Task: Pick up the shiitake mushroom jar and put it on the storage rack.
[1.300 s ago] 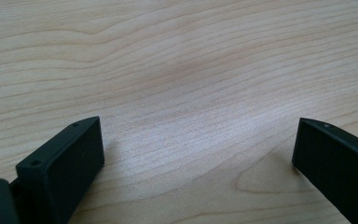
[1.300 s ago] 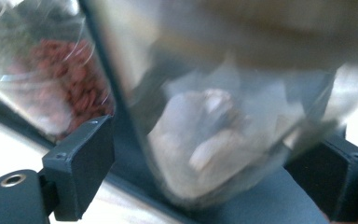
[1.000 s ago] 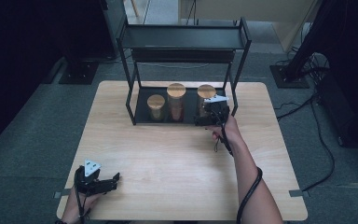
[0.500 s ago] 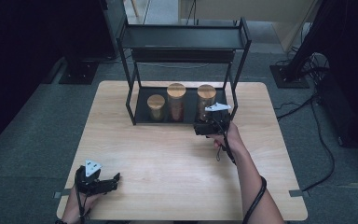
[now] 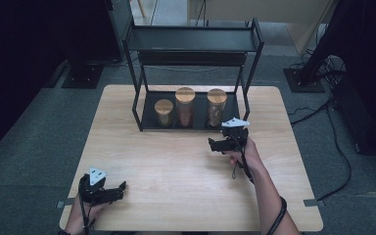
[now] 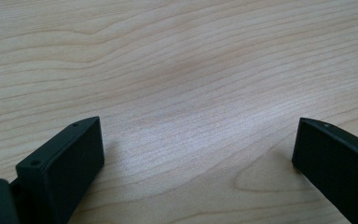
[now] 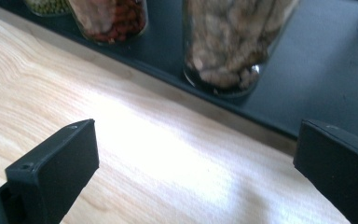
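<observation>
We see the right claw (image 5: 218, 145) spread, empty, just before the rack (image 5: 193, 122) holding three jars (image 5: 216, 106). Left claw (image 5: 117, 188) spread, idle on tabletop (image 5: 176, 166). We judge placing complete; next likely a fresh pick.

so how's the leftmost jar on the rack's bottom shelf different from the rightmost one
The leftmost jar is clearly shorter than the rightmost jar. In the right gripper view, the leftmost jar holds small green contents, while the rightmost jar holds pale brown, lumpy pieces. Both are clear jars with round wooden lids, standing upright on the black rack.
</observation>
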The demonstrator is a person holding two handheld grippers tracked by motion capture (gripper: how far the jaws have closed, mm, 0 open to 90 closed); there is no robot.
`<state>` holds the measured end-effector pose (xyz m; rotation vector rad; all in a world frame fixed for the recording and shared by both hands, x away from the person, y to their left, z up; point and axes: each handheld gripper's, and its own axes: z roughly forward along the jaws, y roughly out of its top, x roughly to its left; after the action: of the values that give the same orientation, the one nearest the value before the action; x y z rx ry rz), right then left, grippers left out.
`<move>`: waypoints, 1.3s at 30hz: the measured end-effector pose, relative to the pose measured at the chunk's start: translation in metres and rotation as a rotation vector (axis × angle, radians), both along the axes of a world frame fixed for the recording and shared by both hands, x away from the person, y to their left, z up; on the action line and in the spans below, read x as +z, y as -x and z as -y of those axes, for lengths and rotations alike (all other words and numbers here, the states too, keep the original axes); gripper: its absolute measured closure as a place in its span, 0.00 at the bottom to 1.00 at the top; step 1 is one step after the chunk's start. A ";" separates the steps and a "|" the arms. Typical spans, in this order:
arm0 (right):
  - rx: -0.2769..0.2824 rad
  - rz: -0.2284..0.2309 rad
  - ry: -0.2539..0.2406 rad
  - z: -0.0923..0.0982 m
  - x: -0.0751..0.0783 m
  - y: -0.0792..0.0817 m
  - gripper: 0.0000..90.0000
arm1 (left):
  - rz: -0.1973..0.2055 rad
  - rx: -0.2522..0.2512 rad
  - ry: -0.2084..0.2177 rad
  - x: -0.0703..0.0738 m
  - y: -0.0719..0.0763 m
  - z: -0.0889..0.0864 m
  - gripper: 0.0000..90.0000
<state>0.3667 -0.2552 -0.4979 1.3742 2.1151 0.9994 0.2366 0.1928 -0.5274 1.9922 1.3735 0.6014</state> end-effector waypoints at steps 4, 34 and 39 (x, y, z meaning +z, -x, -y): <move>-0.001 0.003 -0.008 0.005 -0.007 0.007 0.00 | 0.001 0.001 0.000 0.000 0.000 0.000 0.03; -0.039 -0.024 0.002 0.027 -0.033 0.037 0.00 | 0.001 0.002 -0.002 0.000 0.000 0.000 0.02; -0.033 -0.022 0.016 0.028 -0.033 0.042 0.00 | 0.001 0.002 -0.002 0.000 0.000 0.000 0.03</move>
<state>0.3252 -0.2827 -0.5313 1.4141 2.1048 0.9560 0.2366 0.1929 -0.5274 1.9920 1.3757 0.6044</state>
